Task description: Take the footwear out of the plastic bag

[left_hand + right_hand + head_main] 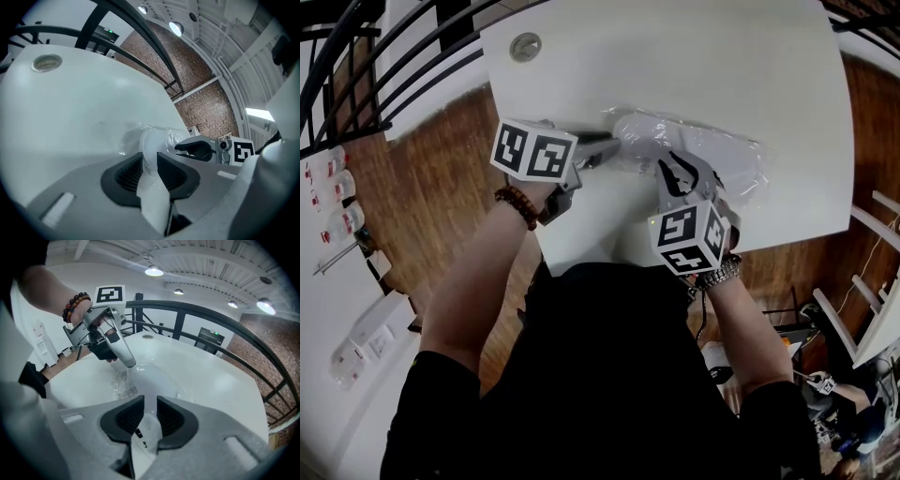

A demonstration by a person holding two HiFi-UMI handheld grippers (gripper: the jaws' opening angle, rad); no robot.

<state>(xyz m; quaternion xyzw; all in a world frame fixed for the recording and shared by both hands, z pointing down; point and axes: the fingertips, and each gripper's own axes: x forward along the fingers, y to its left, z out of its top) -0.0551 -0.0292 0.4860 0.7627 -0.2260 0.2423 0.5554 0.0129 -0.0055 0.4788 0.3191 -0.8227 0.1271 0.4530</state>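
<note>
A clear plastic bag (pixel 727 155) with white footwear (pixel 661 131) inside lies on the white table (pixel 675 56). My left gripper (pixel 614 145) is at the bag's left end. In the left gripper view, my left gripper (pixel 150 157) is shut on a bunched whitish fold of the plastic bag (pixel 154 138). My right gripper (pixel 680 173) comes in from the near side. In the right gripper view, my right gripper (pixel 150 408) is shut on the white footwear (pixel 152 380); I cannot tell if plastic lies between. The left gripper (pixel 129 364) pinches the bag by its printed label (pixel 125 392).
A round cap (pixel 525 46) is set into the table's far left corner. A black railing (pixel 356 75) runs beyond the table's left side over a wooden floor (pixel 441 178). White furniture (pixel 881 328) and clutter stand at the lower right.
</note>
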